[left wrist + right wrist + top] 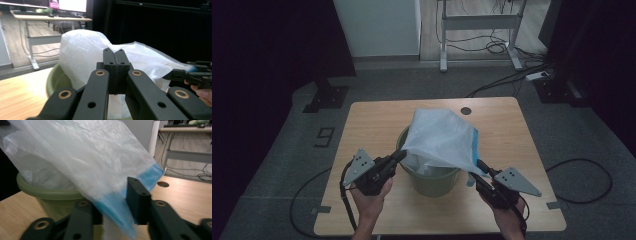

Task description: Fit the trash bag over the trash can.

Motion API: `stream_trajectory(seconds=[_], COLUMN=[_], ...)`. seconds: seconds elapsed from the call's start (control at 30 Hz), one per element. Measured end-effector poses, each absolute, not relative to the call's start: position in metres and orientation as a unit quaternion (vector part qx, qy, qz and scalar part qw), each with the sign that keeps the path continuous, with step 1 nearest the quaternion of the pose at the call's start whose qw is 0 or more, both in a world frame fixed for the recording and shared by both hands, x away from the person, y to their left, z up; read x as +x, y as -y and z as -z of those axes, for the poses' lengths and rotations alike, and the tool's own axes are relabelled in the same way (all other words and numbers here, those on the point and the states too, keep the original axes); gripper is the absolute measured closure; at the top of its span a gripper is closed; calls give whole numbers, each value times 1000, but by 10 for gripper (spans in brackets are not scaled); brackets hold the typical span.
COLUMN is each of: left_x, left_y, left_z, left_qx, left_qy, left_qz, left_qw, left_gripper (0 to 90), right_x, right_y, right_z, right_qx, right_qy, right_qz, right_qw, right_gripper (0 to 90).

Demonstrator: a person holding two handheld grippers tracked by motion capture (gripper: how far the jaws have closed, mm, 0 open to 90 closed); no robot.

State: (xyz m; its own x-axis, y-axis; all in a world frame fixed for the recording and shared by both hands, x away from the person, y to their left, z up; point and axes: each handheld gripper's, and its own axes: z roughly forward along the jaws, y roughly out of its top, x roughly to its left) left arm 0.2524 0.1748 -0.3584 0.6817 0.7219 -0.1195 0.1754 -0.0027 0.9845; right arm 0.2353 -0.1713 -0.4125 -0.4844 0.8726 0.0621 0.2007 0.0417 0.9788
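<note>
On the left, our left gripper (398, 156) has its jaws pressed together on the near-left corner of the bag (443, 141); in the left gripper view the 2 pads meet with only the thin film (82, 53) pinched between them. The bag drapes over the green bin (432, 184) at the middle of the table (377, 120), its mouth stretched between our 2 hands. Its blue band (474, 150) runs along the right edge, toward our right gripper (480, 167). There the jaws stand partly apart with the blue hem (113, 206) lying between them; we cannot tell whether the pads press it. The next move hinges on that hem, which crosses the right jaws slantwise.
</note>
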Motion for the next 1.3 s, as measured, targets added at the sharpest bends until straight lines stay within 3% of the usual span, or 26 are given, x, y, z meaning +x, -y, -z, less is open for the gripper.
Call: stream_trajectory(seconds=[0.27, 0.5, 0.57, 0.73, 0.8, 0.9, 1.3], left_x=[255, 255, 255, 254, 253, 251, 241], left_y=[-186, -201, -210, -226, -232, -242, -277], left_z=[359, 359, 359, 362, 363, 367, 398], left_qx=[660, 628, 618, 607, 605, 601, 600], left_qy=[-347, -370, -376, -387, -391, -398, -427], left_qz=[-216, -214, -210, -211, -212, -215, -201], left_qw=[630, 650, 658, 661, 661, 659, 646], left_gripper=[897, 896, 896, 896, 896, 896, 885], right_x=[234, 228, 226, 230, 233, 241, 275], right_y=[167, 170, 172, 182, 186, 193, 220], right_z=[410, 409, 409, 410, 409, 406, 416], right_qx=[412, 405, 406, 398, 399, 404, 446], right_qy=[-649, -651, -651, -662, -663, -660, -649], right_qz=[-557, -563, -562, -561, -560, -557, -535], right_qw=[314, 308, 310, 296, 298, 303, 306], right_gripper=[423, 413, 475, 781, 841, 885, 888])
